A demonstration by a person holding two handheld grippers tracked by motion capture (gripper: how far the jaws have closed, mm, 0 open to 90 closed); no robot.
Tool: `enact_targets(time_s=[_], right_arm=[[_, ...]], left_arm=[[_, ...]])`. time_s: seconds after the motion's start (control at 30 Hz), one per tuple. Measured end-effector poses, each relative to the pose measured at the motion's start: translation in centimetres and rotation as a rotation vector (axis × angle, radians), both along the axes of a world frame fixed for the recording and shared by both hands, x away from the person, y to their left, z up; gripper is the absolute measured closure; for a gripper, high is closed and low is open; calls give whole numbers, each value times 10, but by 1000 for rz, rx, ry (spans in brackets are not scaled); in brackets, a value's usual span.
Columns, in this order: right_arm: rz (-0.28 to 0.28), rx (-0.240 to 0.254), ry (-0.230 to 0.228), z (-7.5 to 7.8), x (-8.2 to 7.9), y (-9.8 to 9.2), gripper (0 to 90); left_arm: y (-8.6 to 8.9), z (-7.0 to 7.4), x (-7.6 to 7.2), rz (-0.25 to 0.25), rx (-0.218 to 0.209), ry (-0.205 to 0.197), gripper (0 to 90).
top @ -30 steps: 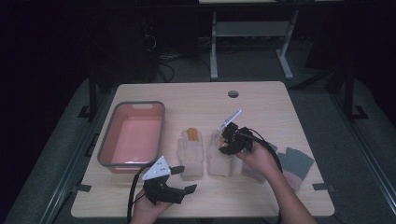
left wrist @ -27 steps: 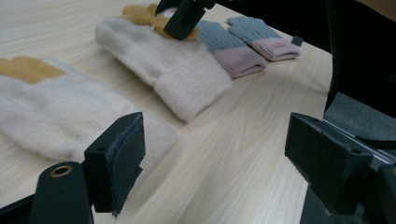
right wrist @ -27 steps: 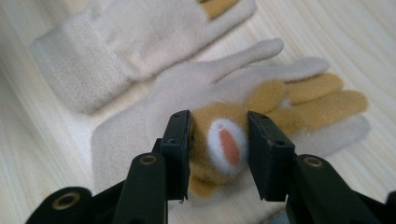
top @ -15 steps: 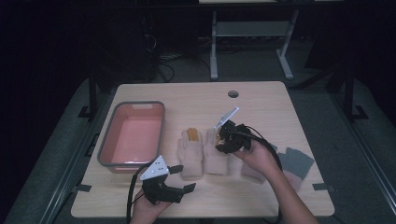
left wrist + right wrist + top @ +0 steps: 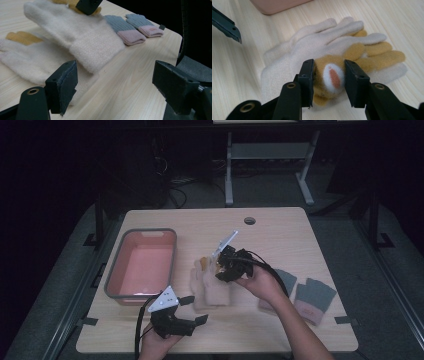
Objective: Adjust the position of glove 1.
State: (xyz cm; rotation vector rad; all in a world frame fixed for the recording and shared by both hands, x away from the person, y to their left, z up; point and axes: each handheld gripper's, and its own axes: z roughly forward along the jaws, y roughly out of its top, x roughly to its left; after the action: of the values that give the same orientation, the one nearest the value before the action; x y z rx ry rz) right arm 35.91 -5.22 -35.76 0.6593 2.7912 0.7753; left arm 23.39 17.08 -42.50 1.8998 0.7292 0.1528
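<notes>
A: Right gripper (image 5: 329, 75) is pinching the tan glove (image 5: 332, 77), jaws pressed on either side of its white-and-orange patch. Against the frame a second back, it is sitting further left, toward the pink bin (image 5: 141, 265), with the glove lifting off the cream gloves (image 5: 210, 287).

B: Reading that as a pick in progress, likely bound for the bin?

A: Probably. The hand is angling down from the right, forearm crossing in from the near edge.

B: Left gripper (image 5: 192, 309)?

A: Resting at the near edge, jaws spread wide on nothing, pointing at the cream gloves. Grey gloves (image 5: 305, 292) are lying far right, untouched.
</notes>
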Motion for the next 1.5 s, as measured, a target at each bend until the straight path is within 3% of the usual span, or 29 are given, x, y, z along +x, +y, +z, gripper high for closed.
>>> enact_targets(time_s=[0.7,1.1,1.43,1.5], right_arm=[[40,2,22,-2,12,24,615],[68,-18,45,-15,20,40,614],[40,-38,97,-38,32,43,602],[31,-33,108,-44,33,42,596]], left_arm=[[4,0,2,19,-13,11,203],[6,-1,4,40,-2,16,204],[5,-3,7,52,-8,41,204],[5,-3,6,48,8,46,203]])
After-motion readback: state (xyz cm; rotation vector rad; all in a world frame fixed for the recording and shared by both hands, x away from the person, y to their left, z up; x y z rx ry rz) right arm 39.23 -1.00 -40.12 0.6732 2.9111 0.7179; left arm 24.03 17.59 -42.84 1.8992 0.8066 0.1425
